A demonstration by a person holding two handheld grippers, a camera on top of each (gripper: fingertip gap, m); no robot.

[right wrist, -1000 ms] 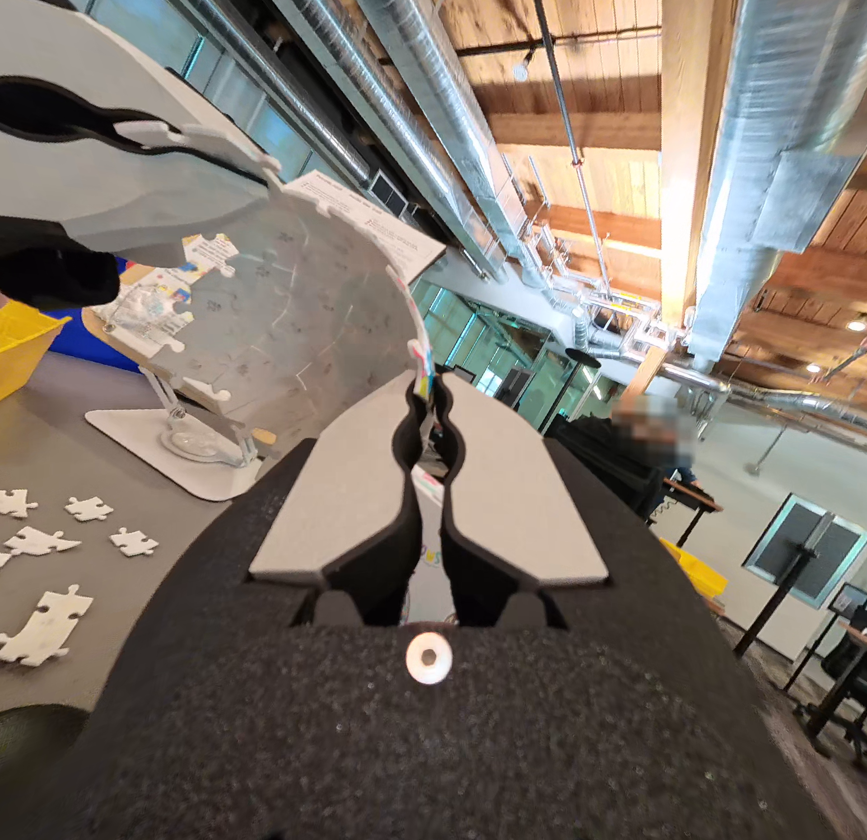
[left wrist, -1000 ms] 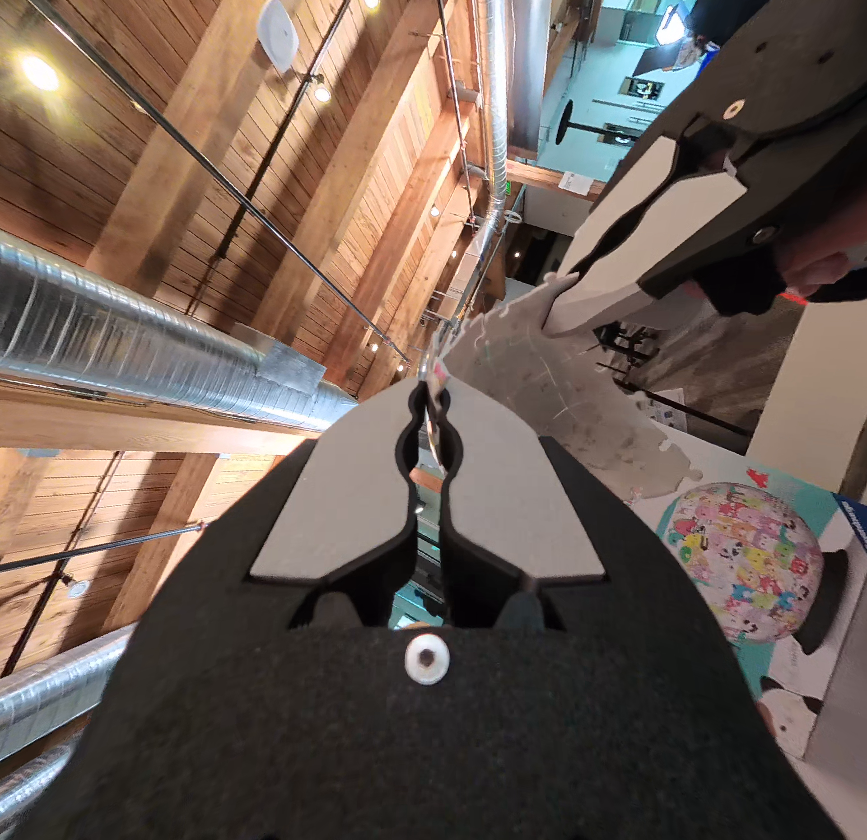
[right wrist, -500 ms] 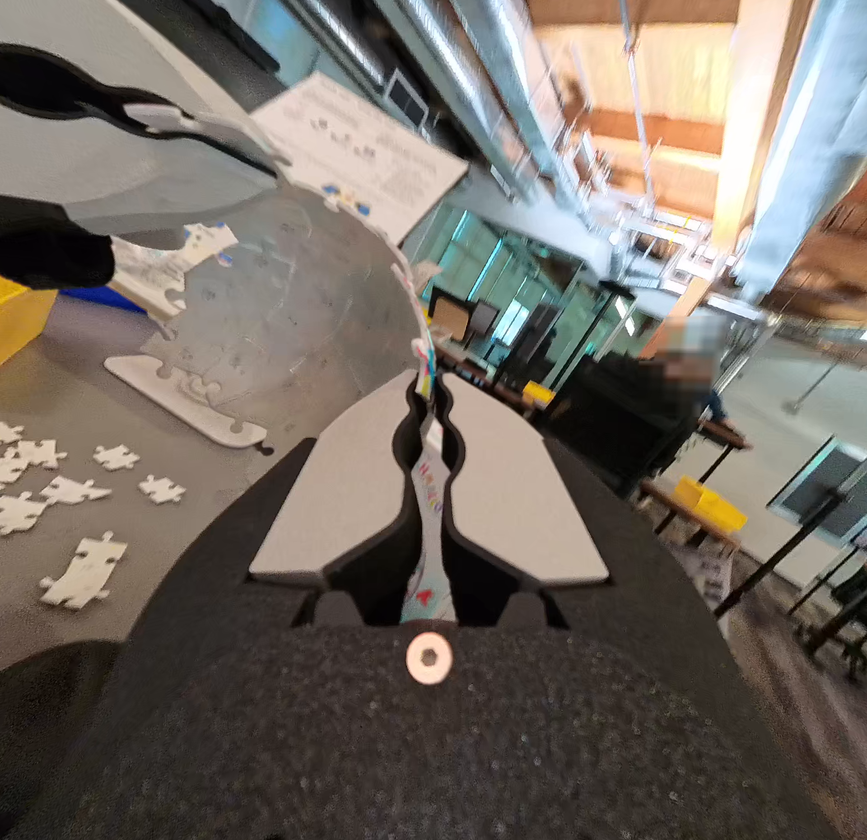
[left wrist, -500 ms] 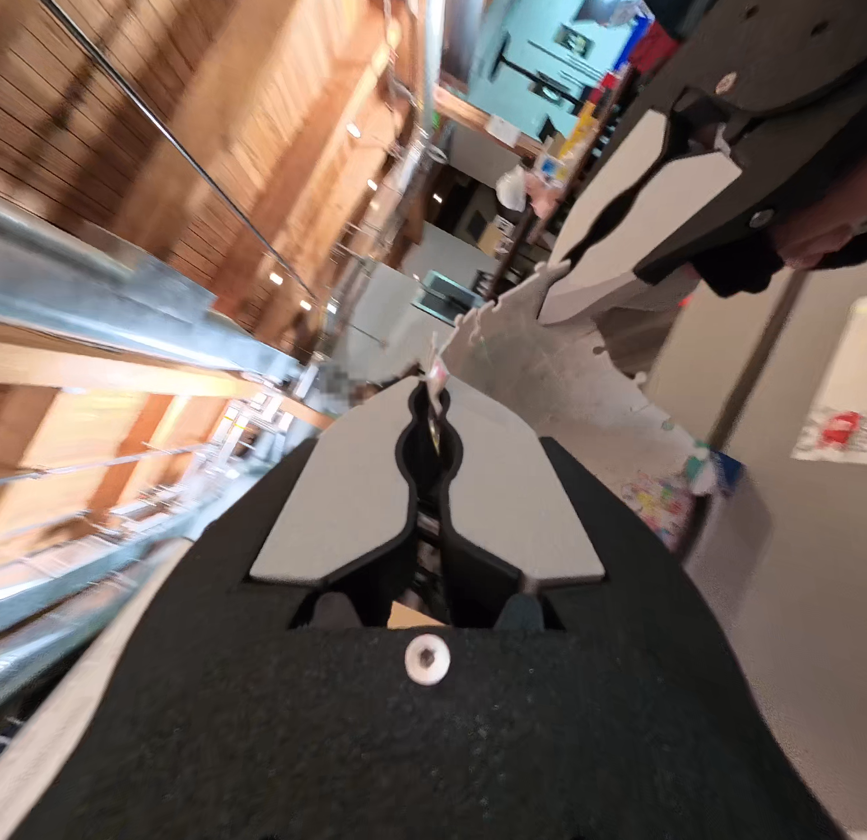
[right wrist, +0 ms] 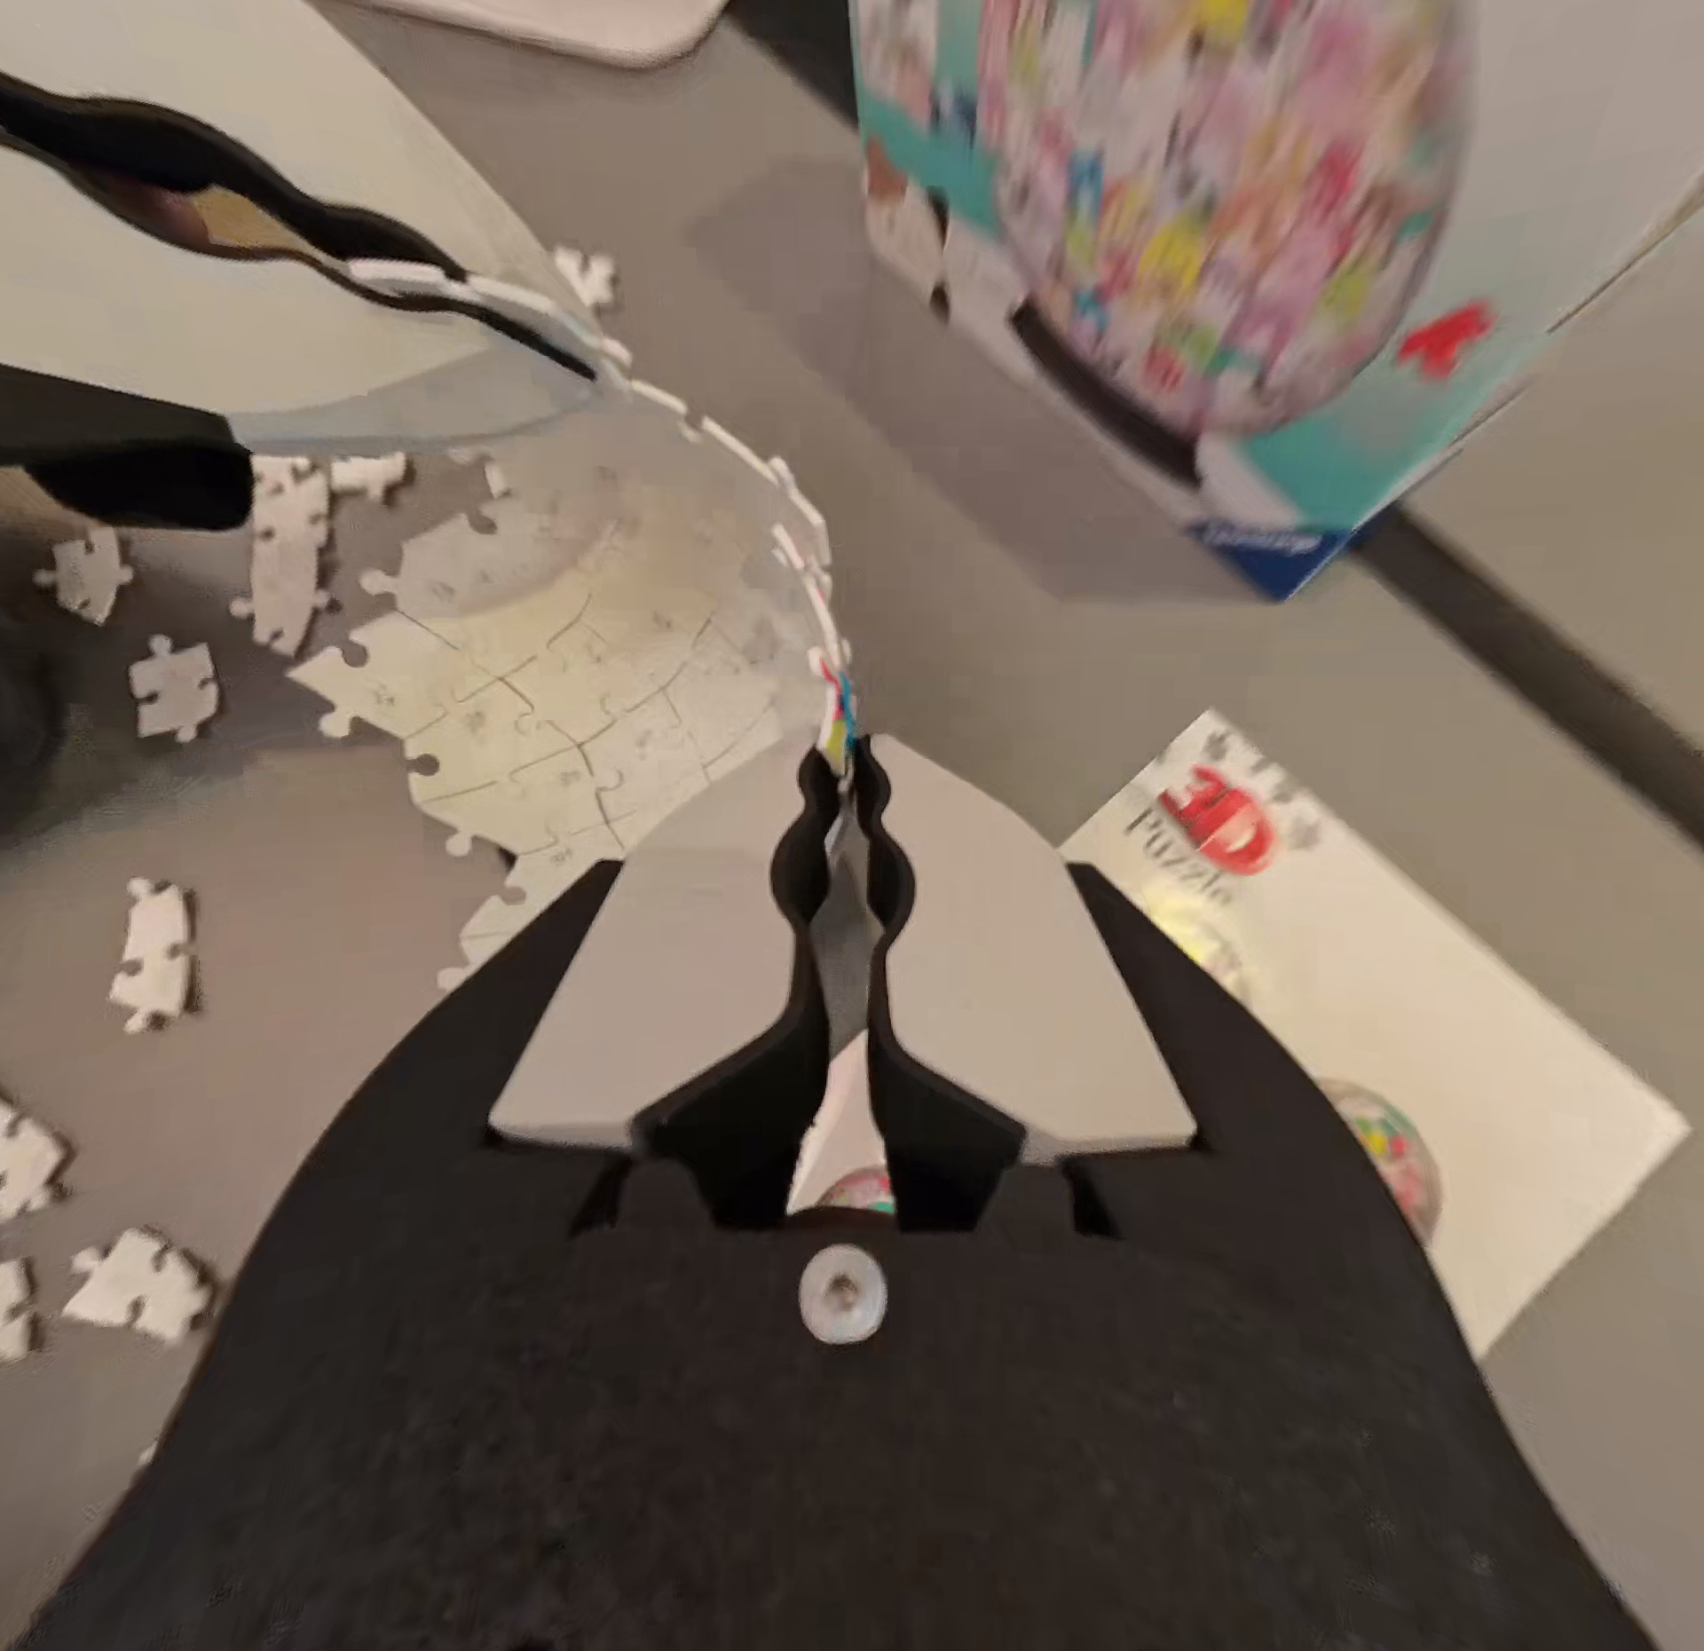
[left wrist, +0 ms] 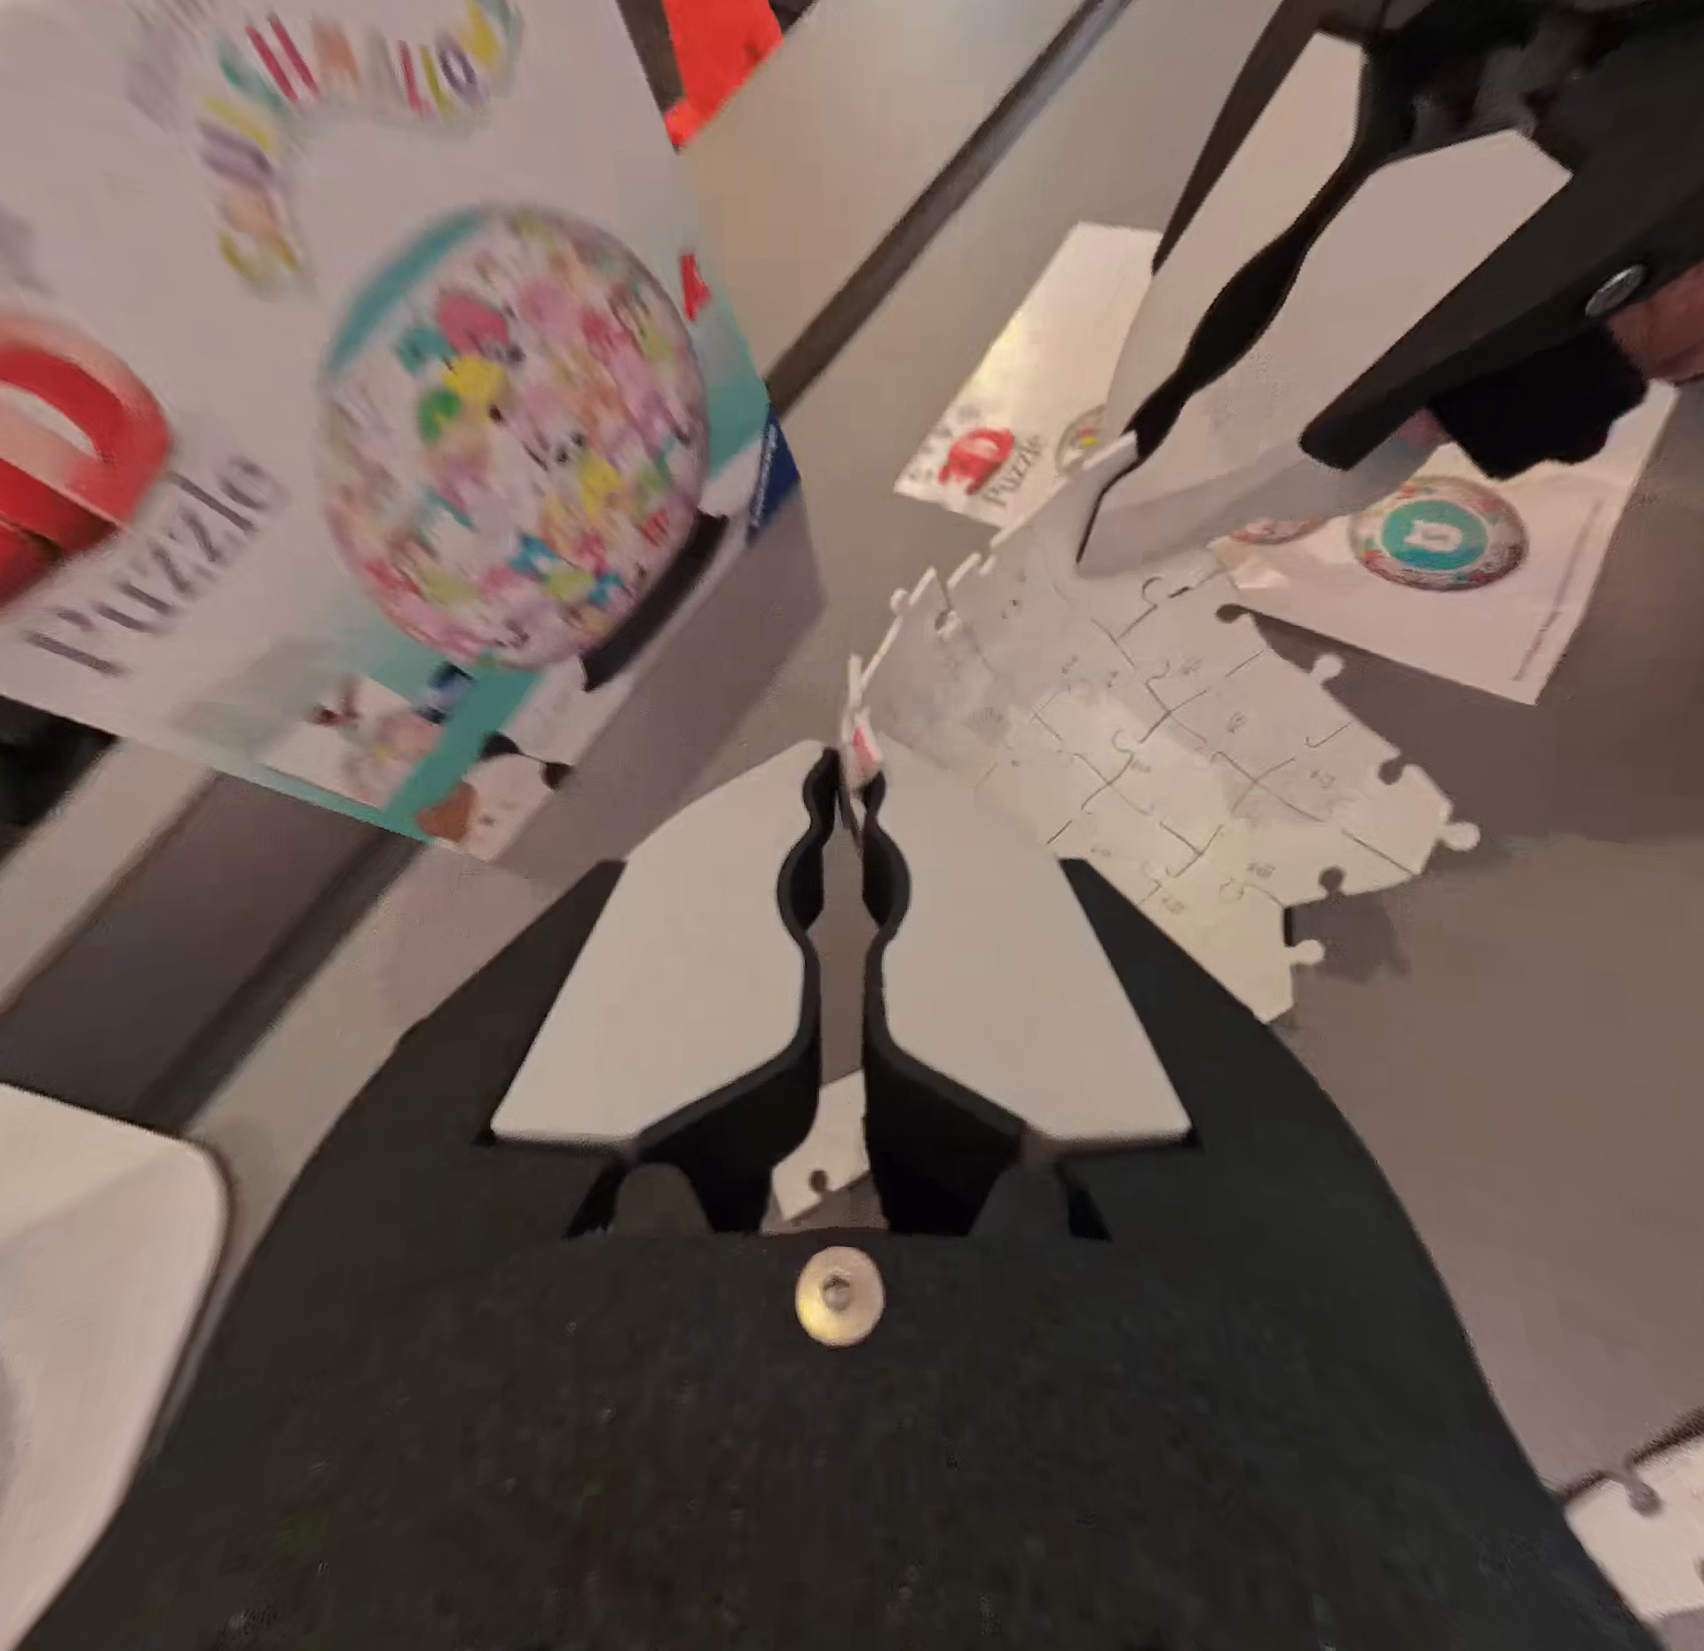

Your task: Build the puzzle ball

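Observation:
A curved, partly built shell of the puzzle ball [left wrist: 1162, 758] shows its white inner side, with a coloured outer rim. My left gripper [left wrist: 850, 767] is shut on one edge of the shell. My right gripper [left wrist: 1118, 452] shows at the upper right, shut on the far edge. In the right wrist view my right gripper [right wrist: 844, 758] pinches the shell [right wrist: 590, 675] at its coloured rim, and the left gripper [right wrist: 585, 366] holds the opposite edge at the upper left. The shell hangs above the grey table.
The puzzle box [left wrist: 415, 408] stands at the left, also in the right wrist view [right wrist: 1199, 223]. An instruction sheet [left wrist: 1402, 592] lies under the shell, also in the right wrist view [right wrist: 1365, 1007]. Several loose white pieces [right wrist: 171, 689] are scattered at the left. A white tray [left wrist: 92, 1330] sits at the lower left. Across from one pair of fingers to the other is roughly 8 centimeters.
Both grippers have tipped down with the shell still held between them. The views have swung from the ceiling to the table, box and loose pieces.

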